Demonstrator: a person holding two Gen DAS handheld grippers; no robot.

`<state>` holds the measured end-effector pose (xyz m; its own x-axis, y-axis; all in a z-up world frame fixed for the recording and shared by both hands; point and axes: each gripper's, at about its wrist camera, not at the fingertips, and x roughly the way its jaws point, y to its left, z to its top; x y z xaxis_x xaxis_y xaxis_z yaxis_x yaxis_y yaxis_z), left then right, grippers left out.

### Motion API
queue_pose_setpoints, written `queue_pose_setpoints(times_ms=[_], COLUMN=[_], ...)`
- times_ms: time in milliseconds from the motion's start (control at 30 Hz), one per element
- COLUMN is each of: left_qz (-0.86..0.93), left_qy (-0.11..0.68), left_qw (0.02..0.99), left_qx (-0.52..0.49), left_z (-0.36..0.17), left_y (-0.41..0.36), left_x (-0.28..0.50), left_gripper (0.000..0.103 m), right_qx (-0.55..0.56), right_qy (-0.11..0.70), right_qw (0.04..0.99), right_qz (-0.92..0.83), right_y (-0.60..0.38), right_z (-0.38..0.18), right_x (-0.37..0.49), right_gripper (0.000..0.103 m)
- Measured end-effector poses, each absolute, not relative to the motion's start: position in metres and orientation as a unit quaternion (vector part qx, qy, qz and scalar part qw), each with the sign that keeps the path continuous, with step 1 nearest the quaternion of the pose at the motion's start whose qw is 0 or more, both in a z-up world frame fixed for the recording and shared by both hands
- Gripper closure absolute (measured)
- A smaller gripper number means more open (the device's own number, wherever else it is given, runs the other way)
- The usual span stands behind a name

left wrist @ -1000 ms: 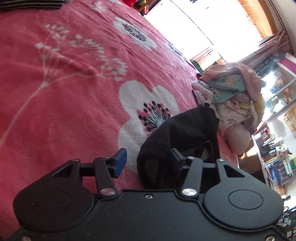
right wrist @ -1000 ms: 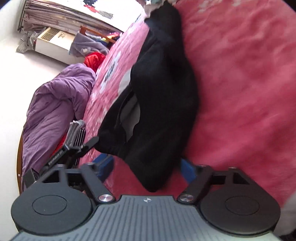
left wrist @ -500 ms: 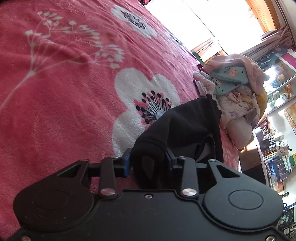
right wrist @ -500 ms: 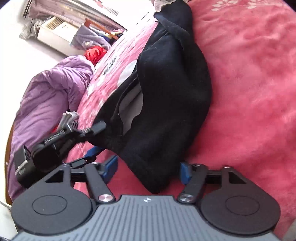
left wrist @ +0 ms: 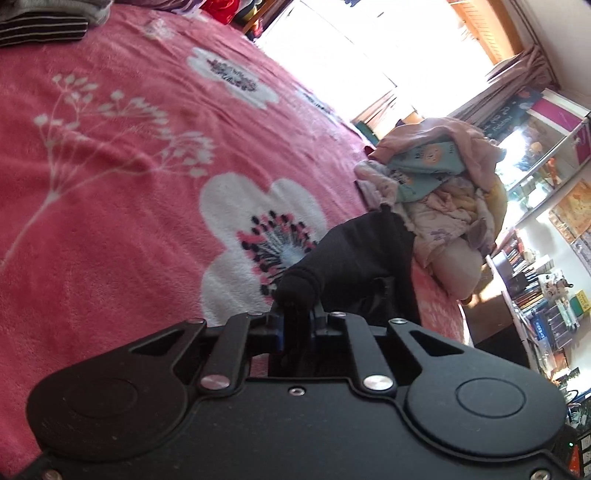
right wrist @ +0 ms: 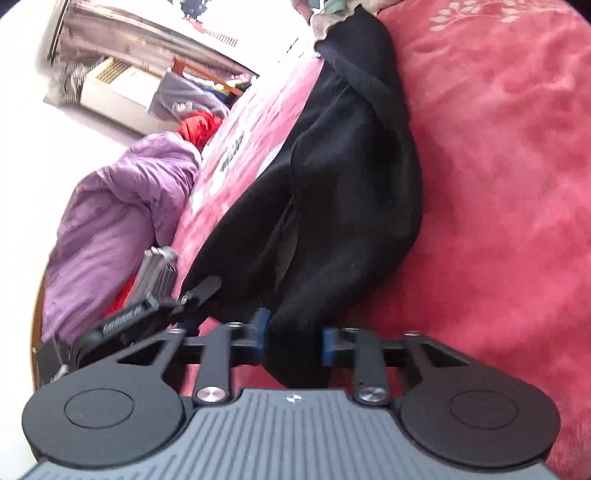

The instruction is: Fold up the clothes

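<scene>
A black garment [left wrist: 354, 258] lies bunched on the pink flowered blanket [left wrist: 129, 184]. My left gripper [left wrist: 297, 326] has its jaws closing, and the blue pads pinch a thick fold of the garment's near edge. In the right wrist view the same black garment [right wrist: 332, 177] stretches away from me in a long strip. My right gripper [right wrist: 295, 338] also has its jaws closing, with its pads pressed on the garment's near end. The left gripper [right wrist: 192, 299] shows at the left of that view, holding the other corner.
A heap of pastel clothes [left wrist: 436, 184] sits on the blanket just past the black garment. A folded striped piece [left wrist: 37, 29] lies at the far corner. A purple duvet [right wrist: 118, 221] lies beside the bed. Bookshelves [left wrist: 546, 295] stand to the right.
Both grippers went from open around the black garment's edge to closed on it. The left one has pulled its fold up a little.
</scene>
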<state>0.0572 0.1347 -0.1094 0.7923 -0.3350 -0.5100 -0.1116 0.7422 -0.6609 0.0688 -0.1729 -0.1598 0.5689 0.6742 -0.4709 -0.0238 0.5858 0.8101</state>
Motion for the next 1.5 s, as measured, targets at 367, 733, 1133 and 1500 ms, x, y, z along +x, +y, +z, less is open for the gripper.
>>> queue_pose_setpoints(times_ms=[367,733,1133,1500], left_qz=[-0.126,-0.203,-0.204,-0.112], left_qy=[0.233,0.125,0.018,0.042], left_qw=[0.887,0.896,0.915,0.932], left_qx=[-0.379,-0.375,-0.348,-0.343], left_z=[-0.048,0.080,0.185,0.174], left_y=[0.104,0.078,0.101,0.162], left_x=[0.028,0.014,-0.017,0.008], left_gripper=[0.095,0.095,0.095,0.095], right_qx=[0.420,0.407,0.400,0.382], right_qy=[0.288,0.183,0.113,0.181], right_qw=[0.827,0.844,0.830,0.807], right_qz=[0.238,0.297,0.372,0.412], right_y=[-0.243,-0.302,-0.294,-0.215], right_z=[-0.076,0.058,0.168,0.172], right_x=[0.056,0.071,0.055,0.094], right_gripper=[0.090,0.091,0.091,0.091])
